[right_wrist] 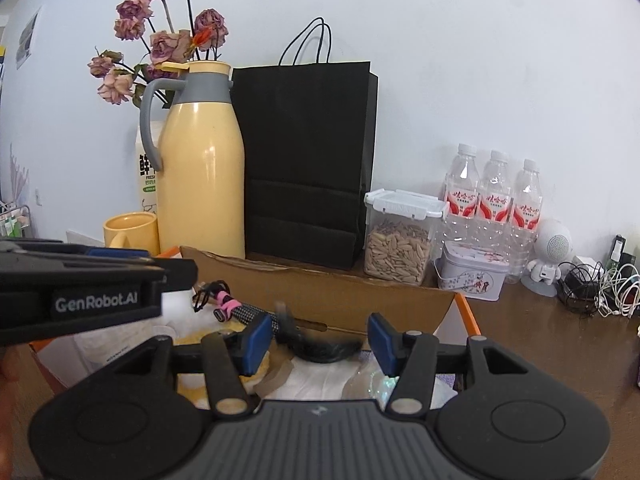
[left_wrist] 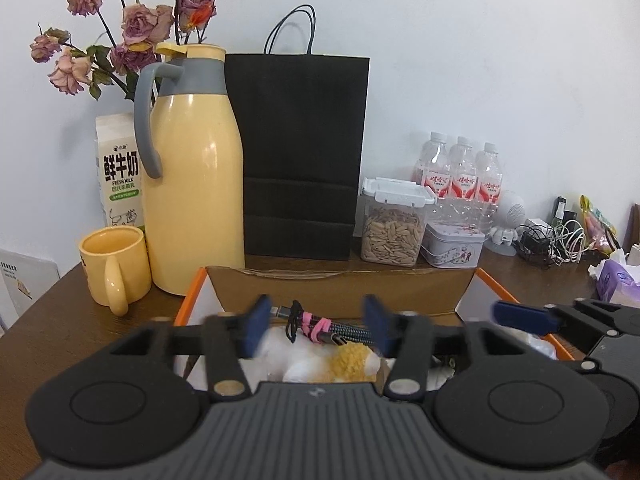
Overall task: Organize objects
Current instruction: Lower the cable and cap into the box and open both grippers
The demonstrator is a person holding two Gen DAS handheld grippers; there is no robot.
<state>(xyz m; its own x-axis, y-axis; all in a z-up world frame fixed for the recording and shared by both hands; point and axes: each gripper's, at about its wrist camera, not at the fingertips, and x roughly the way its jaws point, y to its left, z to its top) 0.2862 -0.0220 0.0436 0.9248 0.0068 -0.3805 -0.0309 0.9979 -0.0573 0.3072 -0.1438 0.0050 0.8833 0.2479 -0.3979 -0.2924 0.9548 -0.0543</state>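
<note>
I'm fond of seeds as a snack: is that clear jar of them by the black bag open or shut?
Shut. The jar stands upright with its white lid lying flat across the top; the seeds fill roughly its lower two thirds.

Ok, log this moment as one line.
phase: over the cardboard box | left gripper: jaws open, empty, above bundled cable | right gripper: jaws open, empty, dark blurred object between them, not gripped

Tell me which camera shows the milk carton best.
Left wrist view: the milk carton shows its whole printed front, left of the yellow jug. In the right wrist view only a sliver peeks out behind that jug.
</note>
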